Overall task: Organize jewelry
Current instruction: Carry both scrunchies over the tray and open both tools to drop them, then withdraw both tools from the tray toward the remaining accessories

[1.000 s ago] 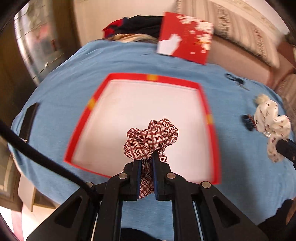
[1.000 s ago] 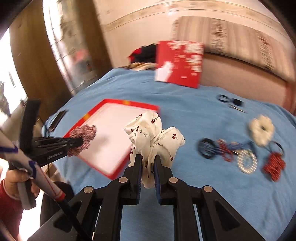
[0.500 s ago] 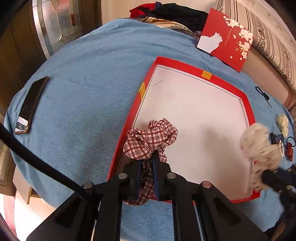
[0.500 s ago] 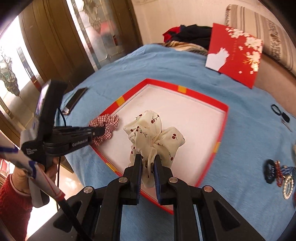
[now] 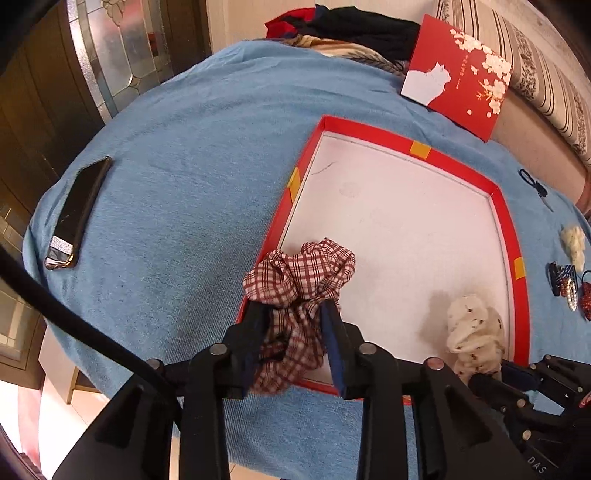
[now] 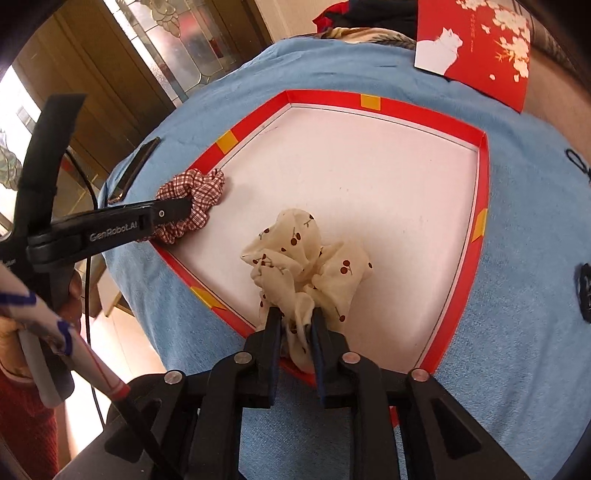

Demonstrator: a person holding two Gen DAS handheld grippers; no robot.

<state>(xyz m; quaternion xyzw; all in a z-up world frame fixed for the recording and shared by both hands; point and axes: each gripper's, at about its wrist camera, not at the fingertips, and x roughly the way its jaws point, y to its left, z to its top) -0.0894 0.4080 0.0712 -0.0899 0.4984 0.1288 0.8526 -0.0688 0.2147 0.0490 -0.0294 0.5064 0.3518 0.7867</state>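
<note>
A shallow red-rimmed tray (image 5: 443,158) with a white floor lies on the blue cloth. The red plaid scrunchie (image 5: 303,269) drapes over the tray's near-left rim, part inside and part outside. My left gripper (image 5: 294,306) straddles its tail; the jaws are opening and the fabric sits loosely between them. The cream cherry-print scrunchie (image 6: 306,266) rests on the tray floor near the front edge. My right gripper (image 6: 295,312) is opening too, with a strip of that scrunchie hanging slack between its fingers. The right wrist view shows the plaid scrunchie (image 6: 195,192) at the left rim.
A black phone (image 5: 77,218) lies on the blue cloth (image 5: 184,166) to the left. A red card (image 5: 458,74) leans at the back beside piled clothes (image 5: 351,22). Hair clips (image 5: 569,284) and a cream puff (image 5: 572,240) lie right of the tray.
Both grippers came over the tray and sank, the right one from the right side. Both pairs of jaws have widened, and each scrunchie now rests on the tray.
</note>
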